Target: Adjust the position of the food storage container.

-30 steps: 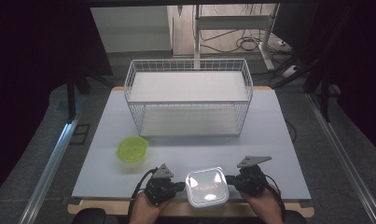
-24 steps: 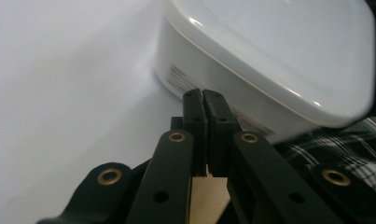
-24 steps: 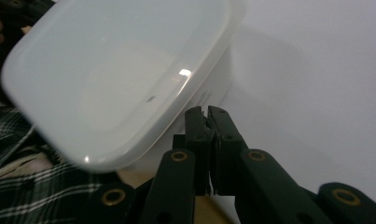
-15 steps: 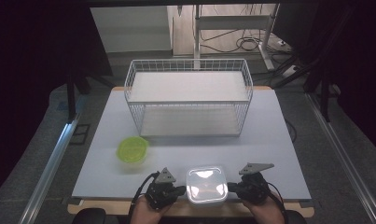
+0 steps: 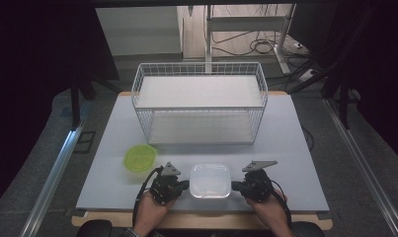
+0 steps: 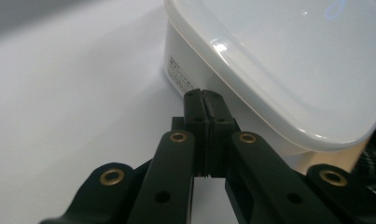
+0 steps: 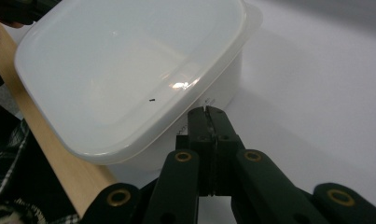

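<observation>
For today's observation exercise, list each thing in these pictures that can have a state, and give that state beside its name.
white container: lid on, standing on the table between the two grippers.
left gripper: jaws shut, tips against the container's side.
right gripper: jaws shut, tips against the container's opposite side.
green bowl: upright, looks empty.
wire basket rack: upright, both shelves bare.

The white lidded container (image 5: pixel 210 180) has shifted toward the table's near edge. Both grippers (jaws closed) followed, flanking it.
</observation>
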A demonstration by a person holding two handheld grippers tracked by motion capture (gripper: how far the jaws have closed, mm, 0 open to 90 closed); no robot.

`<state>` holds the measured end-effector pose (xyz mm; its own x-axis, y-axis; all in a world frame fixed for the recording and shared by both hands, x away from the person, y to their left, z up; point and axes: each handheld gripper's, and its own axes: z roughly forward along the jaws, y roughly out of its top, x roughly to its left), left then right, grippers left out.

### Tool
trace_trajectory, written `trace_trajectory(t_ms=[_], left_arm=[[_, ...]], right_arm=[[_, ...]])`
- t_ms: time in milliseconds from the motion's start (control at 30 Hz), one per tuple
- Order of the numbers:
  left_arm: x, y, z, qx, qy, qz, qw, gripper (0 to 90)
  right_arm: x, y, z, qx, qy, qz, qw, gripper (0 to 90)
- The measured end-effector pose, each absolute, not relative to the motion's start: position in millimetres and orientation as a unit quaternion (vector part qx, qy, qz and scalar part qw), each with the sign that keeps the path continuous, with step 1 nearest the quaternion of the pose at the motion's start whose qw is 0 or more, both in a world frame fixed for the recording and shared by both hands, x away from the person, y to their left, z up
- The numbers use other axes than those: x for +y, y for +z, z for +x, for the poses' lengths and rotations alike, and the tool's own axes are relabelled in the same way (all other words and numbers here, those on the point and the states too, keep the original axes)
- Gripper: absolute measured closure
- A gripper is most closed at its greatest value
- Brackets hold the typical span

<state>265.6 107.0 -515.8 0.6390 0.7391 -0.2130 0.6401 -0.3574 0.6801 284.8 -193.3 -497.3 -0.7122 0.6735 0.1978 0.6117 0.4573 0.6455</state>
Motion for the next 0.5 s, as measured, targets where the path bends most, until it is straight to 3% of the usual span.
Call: trace_trajectory(t_ms=[333,500], left_arm=[[118,-516,281,0.428,0.071,0.815,0.383,89.8],[125,-515,278,0.430,0.077,0.813,0.385,78.1]], right_arm=[[-177,-498,310,0.857,0.354,0.373,0.040,89.7],[-185,-496,309,0.848,0.370,0.378,0.036,84.0]])
